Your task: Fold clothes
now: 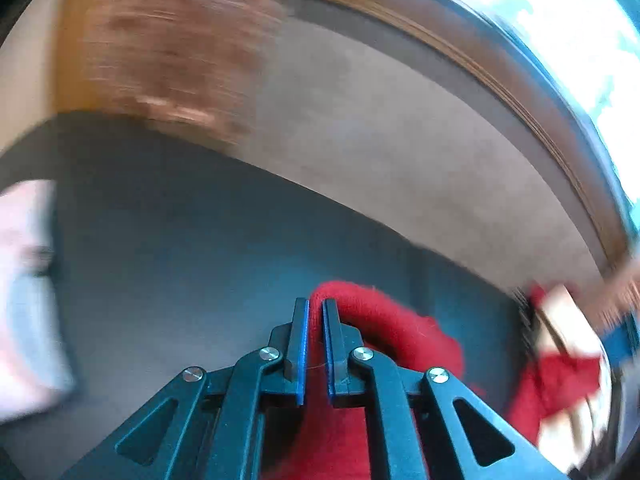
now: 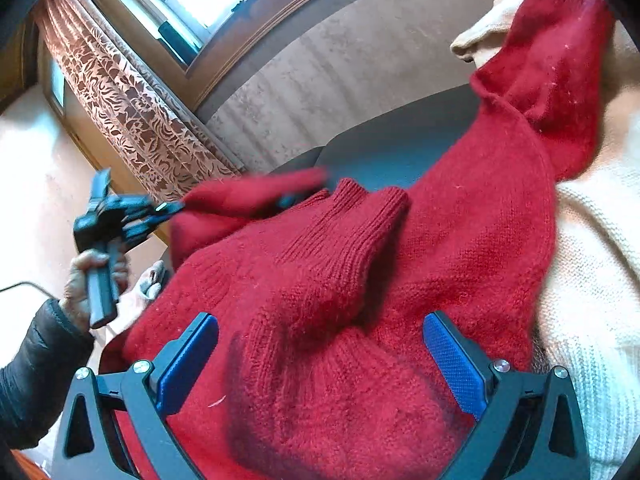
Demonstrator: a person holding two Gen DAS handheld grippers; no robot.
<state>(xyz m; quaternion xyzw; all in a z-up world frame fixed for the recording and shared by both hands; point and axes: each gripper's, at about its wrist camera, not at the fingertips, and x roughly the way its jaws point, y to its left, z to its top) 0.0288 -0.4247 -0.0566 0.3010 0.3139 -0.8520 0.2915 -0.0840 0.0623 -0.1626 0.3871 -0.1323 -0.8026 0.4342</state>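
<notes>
Dark sofa seat (image 2: 384,152) at frame centre carries a red knit sweater (image 2: 320,300); the left gripper (image 1: 315,306) pinches its sleeve, the right gripper (image 2: 320,344) hangs spread above it.

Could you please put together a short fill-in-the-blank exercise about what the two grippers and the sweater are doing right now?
1. The left gripper is pinching a part of the ____ sweater.
2. The right gripper hangs over the sweater with its jaws ____.
3. To the right of the red sweater lies a knit garment coloured ____.
4. The lace curtain hangs beside the ____.

Missing words: red; open; cream; window
</notes>
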